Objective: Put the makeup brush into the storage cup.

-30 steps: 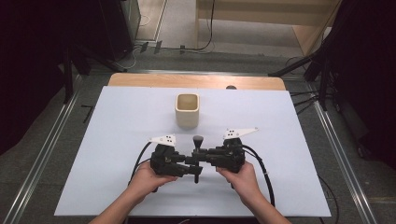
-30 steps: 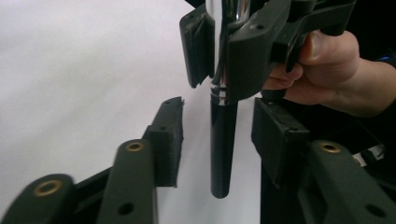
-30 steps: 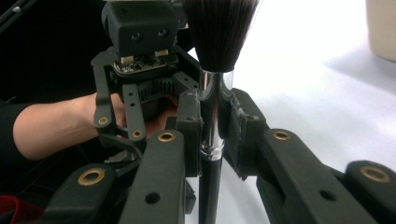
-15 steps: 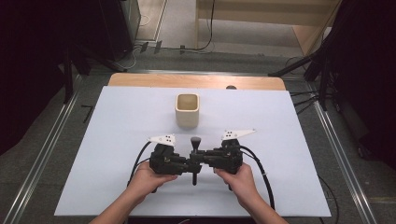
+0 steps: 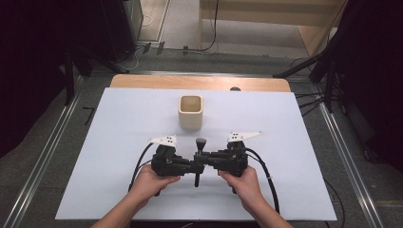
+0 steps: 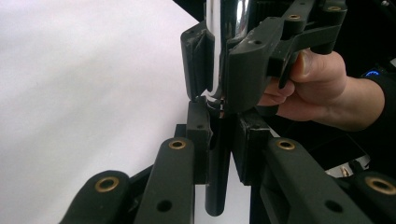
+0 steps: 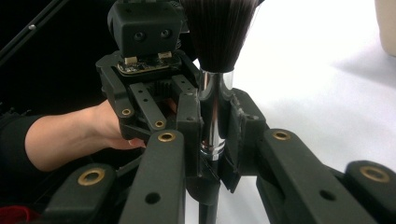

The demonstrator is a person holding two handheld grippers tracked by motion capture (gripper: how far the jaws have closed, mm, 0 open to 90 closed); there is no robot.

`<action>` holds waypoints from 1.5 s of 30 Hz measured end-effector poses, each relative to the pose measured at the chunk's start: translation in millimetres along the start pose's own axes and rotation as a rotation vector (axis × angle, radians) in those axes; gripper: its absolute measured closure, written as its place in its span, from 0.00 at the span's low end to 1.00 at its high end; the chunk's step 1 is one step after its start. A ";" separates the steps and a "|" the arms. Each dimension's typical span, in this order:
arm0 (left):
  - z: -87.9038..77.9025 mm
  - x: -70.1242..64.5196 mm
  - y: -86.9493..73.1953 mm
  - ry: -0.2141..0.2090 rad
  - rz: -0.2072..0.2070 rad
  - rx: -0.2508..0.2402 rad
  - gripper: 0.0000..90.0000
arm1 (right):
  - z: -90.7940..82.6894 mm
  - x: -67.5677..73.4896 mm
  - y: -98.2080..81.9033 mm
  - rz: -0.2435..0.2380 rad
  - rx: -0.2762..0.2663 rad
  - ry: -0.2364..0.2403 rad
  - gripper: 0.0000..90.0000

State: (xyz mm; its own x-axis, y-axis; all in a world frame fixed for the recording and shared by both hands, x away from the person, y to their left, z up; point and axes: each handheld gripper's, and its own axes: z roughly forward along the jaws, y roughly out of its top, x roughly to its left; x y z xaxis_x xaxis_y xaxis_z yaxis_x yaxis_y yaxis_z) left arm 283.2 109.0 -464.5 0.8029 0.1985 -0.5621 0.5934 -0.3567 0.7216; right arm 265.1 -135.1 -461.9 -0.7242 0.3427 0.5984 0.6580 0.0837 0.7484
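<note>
Left gripper [image 5: 189, 166] and right gripper [image 5: 203, 161] meet tip to tip; jaws closed.

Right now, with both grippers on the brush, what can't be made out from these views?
- Cup contents: high view, its wall hides the bottom.
- Brush bristle tips: right gripper view, cut off by the top edge.
- Brush handle end: left gripper view, cut off by the bottom edge.
- Right gripper pads: high view, too small to see.
</note>
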 end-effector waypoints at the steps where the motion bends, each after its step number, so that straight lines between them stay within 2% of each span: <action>1: 0.2 -0.1 0.0 0.002 0.001 -0.001 0.88 | 0.0 0.1 0.0 0.000 -0.001 -0.001 0.87; 7: 0.2 0.5 0.5 -0.011 -0.015 -0.004 0.88 | -0.9 0.3 0.6 0.005 -0.006 -0.002 0.86; 11: 0.0 -0.1 0.9 -0.001 -0.012 -0.002 0.88 | -0.7 -0.2 0.6 0.006 -0.005 -0.003 0.86; 16: 0.2 -0.5 0.6 0.020 -0.004 0.020 0.88 | -3.0 0.3 2.1 0.007 -0.027 -0.009 0.73; 24: -1.6 0.0 1.1 0.036 0.003 0.032 0.88 | -7.1 3.5 3.3 -0.070 -0.047 -0.054 0.55; 30: -5.2 1.1 1.8 0.050 0.009 0.034 0.88 | -11.9 3.7 4.2 -0.079 -0.056 -0.073 0.46; 33: -6.6 1.5 2.1 0.058 0.011 0.036 0.88 | -13.9 2.9 4.9 -0.077 -0.045 -0.069 0.46; 45: -13.1 3.1 2.8 0.086 0.016 0.045 0.88 | -28.7 1.5 5.4 -0.124 -0.011 -0.135 0.40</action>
State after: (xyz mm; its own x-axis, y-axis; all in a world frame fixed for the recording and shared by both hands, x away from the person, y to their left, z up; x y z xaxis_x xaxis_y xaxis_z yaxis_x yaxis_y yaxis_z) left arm 288.1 120.5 -458.9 0.8152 0.2691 -0.5128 0.5790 -0.4003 0.7103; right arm 261.6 -161.0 -448.8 -0.7648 0.4532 0.4578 0.5624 0.1230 0.8177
